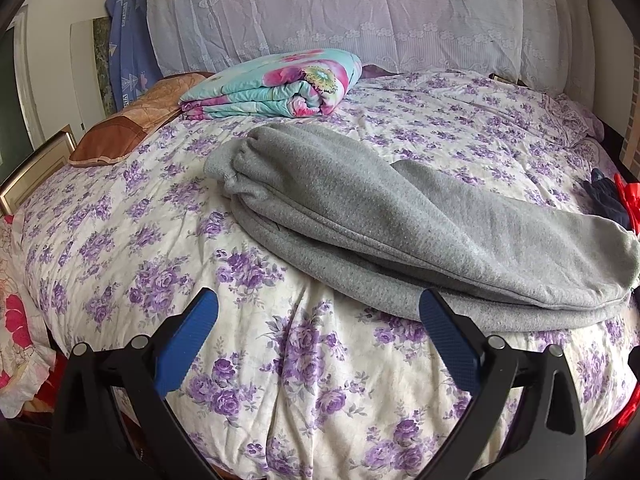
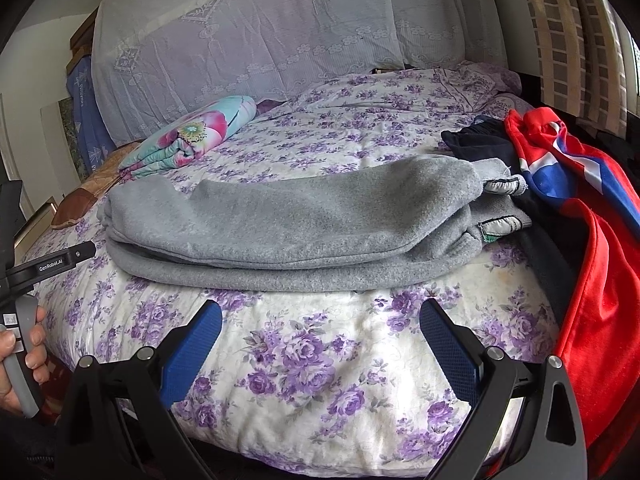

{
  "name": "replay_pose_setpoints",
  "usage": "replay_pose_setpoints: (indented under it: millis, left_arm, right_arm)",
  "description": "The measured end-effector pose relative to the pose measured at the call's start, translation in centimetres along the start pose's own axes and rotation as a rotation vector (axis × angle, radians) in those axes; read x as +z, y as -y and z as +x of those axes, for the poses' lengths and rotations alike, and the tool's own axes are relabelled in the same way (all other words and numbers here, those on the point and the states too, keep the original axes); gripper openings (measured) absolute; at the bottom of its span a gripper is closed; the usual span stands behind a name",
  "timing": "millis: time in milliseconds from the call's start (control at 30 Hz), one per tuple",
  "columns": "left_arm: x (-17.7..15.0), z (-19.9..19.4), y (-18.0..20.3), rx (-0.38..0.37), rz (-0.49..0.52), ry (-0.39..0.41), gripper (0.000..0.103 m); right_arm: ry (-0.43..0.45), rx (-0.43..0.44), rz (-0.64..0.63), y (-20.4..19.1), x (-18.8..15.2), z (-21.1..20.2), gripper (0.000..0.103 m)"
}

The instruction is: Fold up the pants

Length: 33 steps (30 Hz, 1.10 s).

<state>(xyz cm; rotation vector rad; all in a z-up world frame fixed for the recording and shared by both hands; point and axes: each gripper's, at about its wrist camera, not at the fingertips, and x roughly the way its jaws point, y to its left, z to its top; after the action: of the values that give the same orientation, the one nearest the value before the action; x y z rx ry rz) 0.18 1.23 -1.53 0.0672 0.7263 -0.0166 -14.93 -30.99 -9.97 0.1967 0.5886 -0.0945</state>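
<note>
Grey sweatpants (image 1: 380,216) lie folded in layers on the purple-flowered bedspread (image 1: 160,248), long side running left to right. They also show in the right wrist view (image 2: 280,224), with the waistband end and a label at the right. My left gripper (image 1: 318,312) is open and empty, just in front of the pants' near edge, its right finger close to the fabric. My right gripper (image 2: 320,320) is open and empty, a little before the pants' near edge. The left gripper's handle (image 2: 24,280), held by a hand, shows at the far left of the right wrist view.
A folded floral quilt (image 1: 276,84) and a brown pillow (image 1: 132,120) lie at the back left. A red and blue garment (image 2: 580,240) and dark clothes (image 2: 480,140) lie on the bed right of the pants. A lace-covered headboard (image 1: 360,12) stands behind.
</note>
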Motion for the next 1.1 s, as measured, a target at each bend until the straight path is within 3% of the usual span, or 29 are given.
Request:
replay_pose_setpoints:
  millis: [1100]
  left_arm:
    - [-0.82, 0.15, -0.24, -0.006, -0.013, -0.012, 0.098]
  right_arm:
    - [0.001, -0.006, 0.011, 0.28, -0.18, 0.08, 0.1]
